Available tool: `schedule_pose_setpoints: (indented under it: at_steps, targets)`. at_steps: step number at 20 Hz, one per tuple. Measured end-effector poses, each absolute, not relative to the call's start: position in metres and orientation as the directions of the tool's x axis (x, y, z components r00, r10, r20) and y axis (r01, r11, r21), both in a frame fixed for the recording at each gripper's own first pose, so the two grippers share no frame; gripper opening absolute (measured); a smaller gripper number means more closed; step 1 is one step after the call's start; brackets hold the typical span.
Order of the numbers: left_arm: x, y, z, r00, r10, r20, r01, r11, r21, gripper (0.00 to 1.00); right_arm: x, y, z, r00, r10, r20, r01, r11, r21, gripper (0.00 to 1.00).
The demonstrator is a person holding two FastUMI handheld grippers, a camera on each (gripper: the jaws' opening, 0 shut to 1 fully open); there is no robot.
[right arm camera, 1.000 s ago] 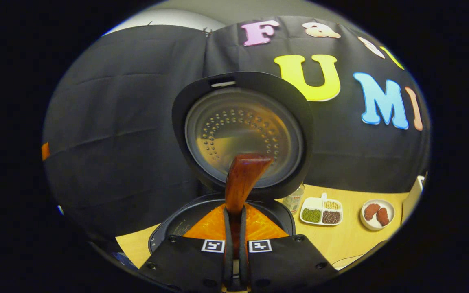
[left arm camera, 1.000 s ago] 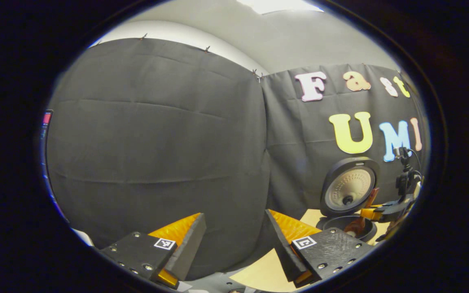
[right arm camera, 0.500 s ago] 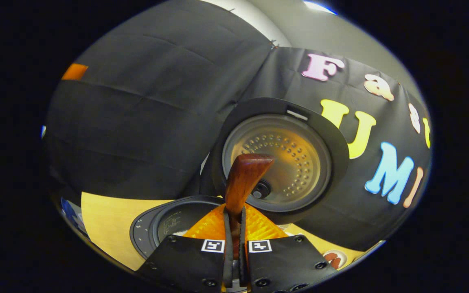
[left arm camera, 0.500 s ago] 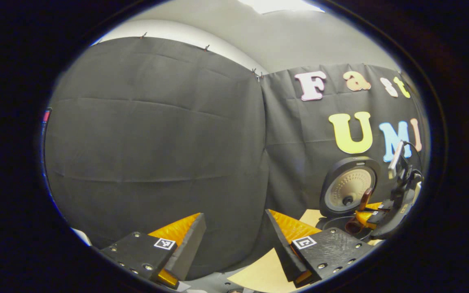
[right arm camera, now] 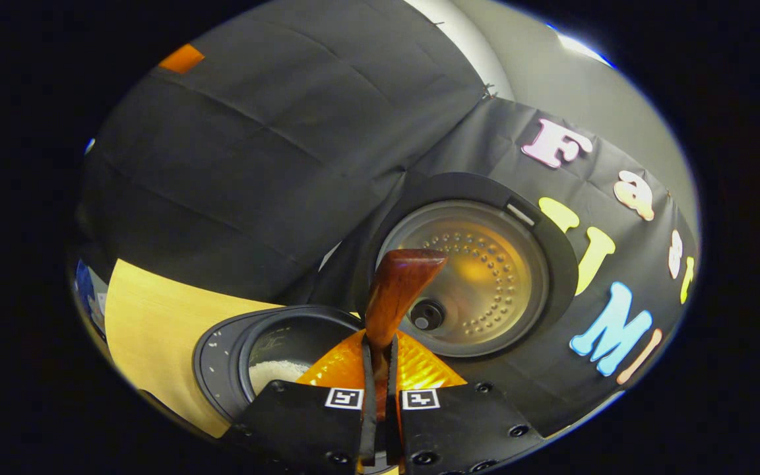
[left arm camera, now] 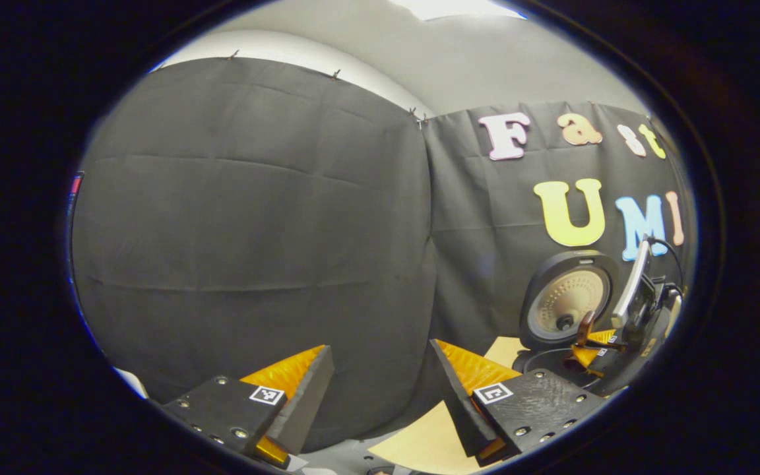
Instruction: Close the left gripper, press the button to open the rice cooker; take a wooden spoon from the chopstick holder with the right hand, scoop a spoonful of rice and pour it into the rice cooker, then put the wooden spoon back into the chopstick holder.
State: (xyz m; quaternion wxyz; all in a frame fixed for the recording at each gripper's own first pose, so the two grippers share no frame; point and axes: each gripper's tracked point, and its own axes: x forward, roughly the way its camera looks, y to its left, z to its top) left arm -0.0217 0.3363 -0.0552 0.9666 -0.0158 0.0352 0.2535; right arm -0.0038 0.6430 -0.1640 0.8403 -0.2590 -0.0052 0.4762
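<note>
Rice cooker [right arm camera: 274,356] sits on a pale wooden table [right arm camera: 149,310] with its round lid [right arm camera: 466,277] swung fully up and back, so the dark inner pot is exposed; a patch of white rice lies at the bottom of the pot and a few grains dot its rim. Right gripper [right arm camera: 380,396] hangs just above the pot's edge, its two fingers pinched tight on the handle of the wooden spoon [right arm camera: 396,287], a grip that keeps the spoon from slipping while it is turned. The right gripper view sits rolled well to one side, with table and cooker slanted, which likely means the wrist is rotated to tip rice out of the bowl. The spoon's long axis runs along the gripper's fingers; one broad wooden end rises in front of the lid, and the bowl end is hidden under the fingers. Left gripper [left arm camera: 380,389] waits well apart to the side, fingers spread wide and holding nothing, presumably kept clear of the pouring. From there the cooker [left arm camera: 561,330] and the other gripper [left arm camera: 591,343] appear far off.
</note>
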Motion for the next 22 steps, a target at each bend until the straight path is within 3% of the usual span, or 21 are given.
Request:
schedule_pose_setpoints:
  at_steps: [10,22]
  targets:
    - [-0.021,0.325,-0.042,0.882,0.468,-0.057,-0.469,0.883,-0.002,0.88,0.018,0.621,-0.157,0.547,0.784,-0.293,-0.825,0.563,-0.034,0.07]
    - [-0.015,0.284,-0.021,0.911,0.411,-0.027,-0.411,0.912,0.001,0.87,0.021,0.588,-0.114,0.541,0.802,-0.253,-0.716,0.597,0.362,0.07]
